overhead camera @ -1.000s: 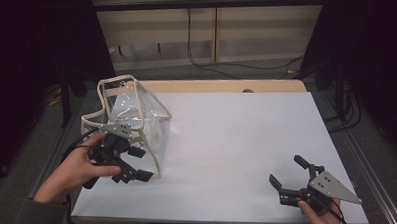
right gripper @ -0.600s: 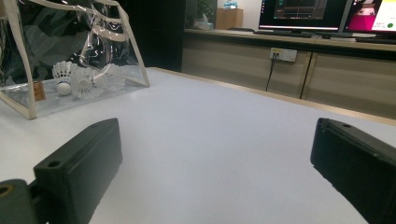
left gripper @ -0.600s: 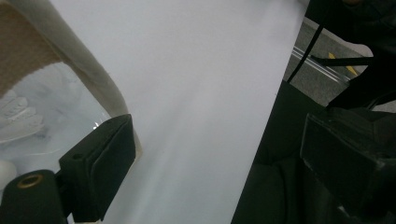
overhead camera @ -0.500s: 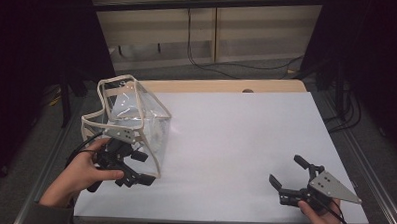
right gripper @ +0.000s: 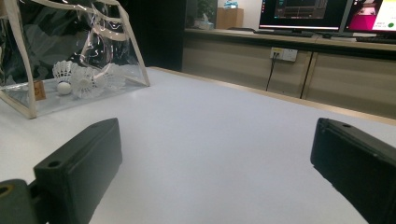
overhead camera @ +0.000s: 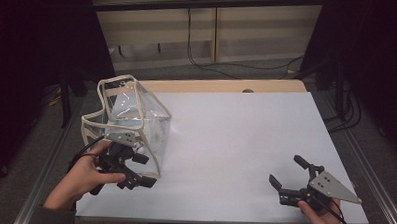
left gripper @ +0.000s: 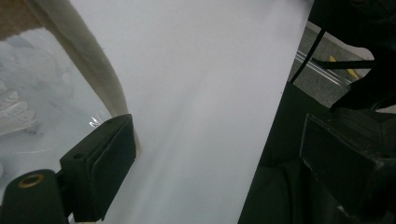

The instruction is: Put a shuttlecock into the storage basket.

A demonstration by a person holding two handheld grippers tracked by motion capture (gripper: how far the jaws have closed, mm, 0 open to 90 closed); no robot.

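A clear plastic bag with cream fabric trim stands just ahead of the left claw, at the near left corner of the white worktop. That claw's jaws stand wide apart, one jaw right beside the bag's trimmed edge without clamping it. The right claw hovers well apart from the bag, jaws also spread and holding nothing; in its own view the bag sits far ahead to the left, with white shuttlecocks lying inside.

The bag looks light and floppy: thin film walls that would crumple and slip under a pinch, and feathery contents that could crush. The stitched fabric trim seems the firmer, grippier place to take hold, probably along the upright seam nearest the left claw or the top rim, rather than on the clear panel.
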